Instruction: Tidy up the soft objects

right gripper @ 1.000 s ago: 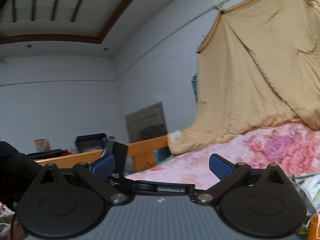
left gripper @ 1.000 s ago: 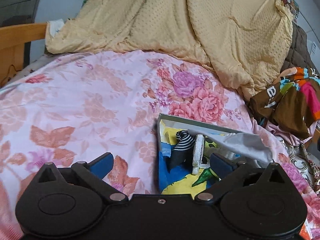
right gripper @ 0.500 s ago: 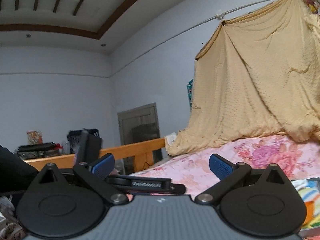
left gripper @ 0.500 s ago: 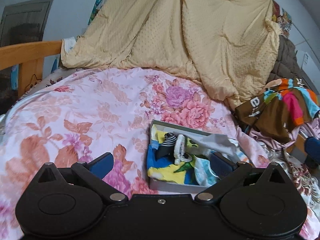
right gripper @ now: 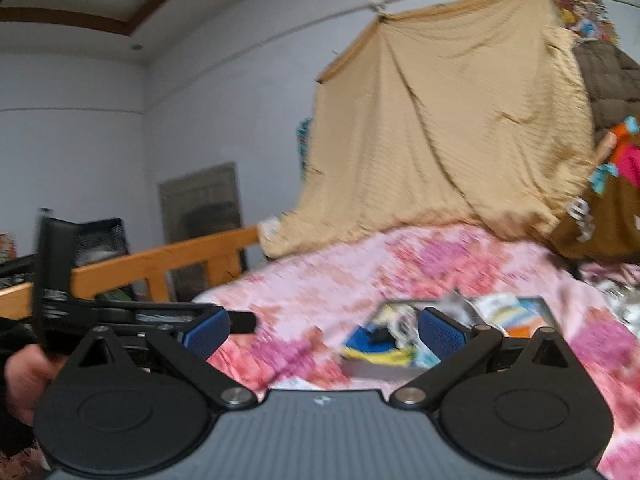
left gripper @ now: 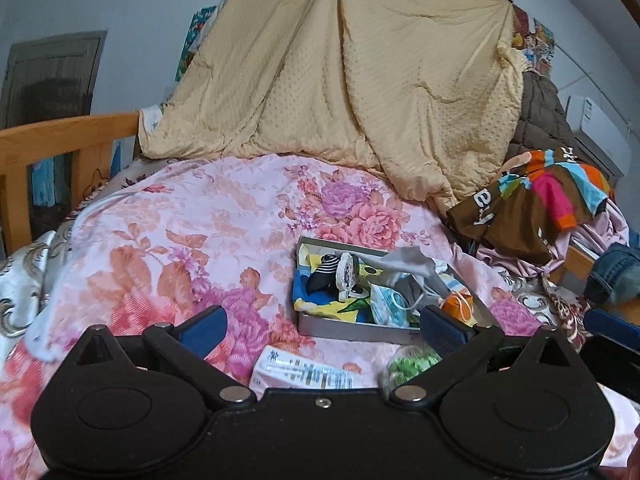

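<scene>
A shallow grey box (left gripper: pixel 320 326) lies on the pink floral bedspread (left gripper: pixel 200 224), holding a striped sock (left gripper: pixel 326 270), a white pad, grey cloth (left gripper: pixel 408 266), face masks (left gripper: pixel 386 304) and an orange item (left gripper: pixel 458 306). My left gripper (left gripper: pixel 322 326) hovers open just in front of the box, nothing between its fingers. A white packet (left gripper: pixel 304 372) and a green bundle (left gripper: pixel 412 360) lie near its jaws. In the blurred right wrist view my right gripper (right gripper: pixel 324 332) is open and empty, with the box (right gripper: pixel 380 370) ahead and the left tool at its left.
A tan quilt (left gripper: pixel 360 72) hangs over the far end of the bed. A brown and multicoloured garment (left gripper: pixel 524 204) and jeans (left gripper: pixel 612 272) pile at the right. A wooden bed rail (left gripper: pixel 60 136) runs along the left. A person's hand (right gripper: pixel 24 380) grips the left tool.
The left gripper has pulled back and risen, so the box looks smaller and the packet and green bundle came into view. The right gripper has swung down and right toward the bed.
</scene>
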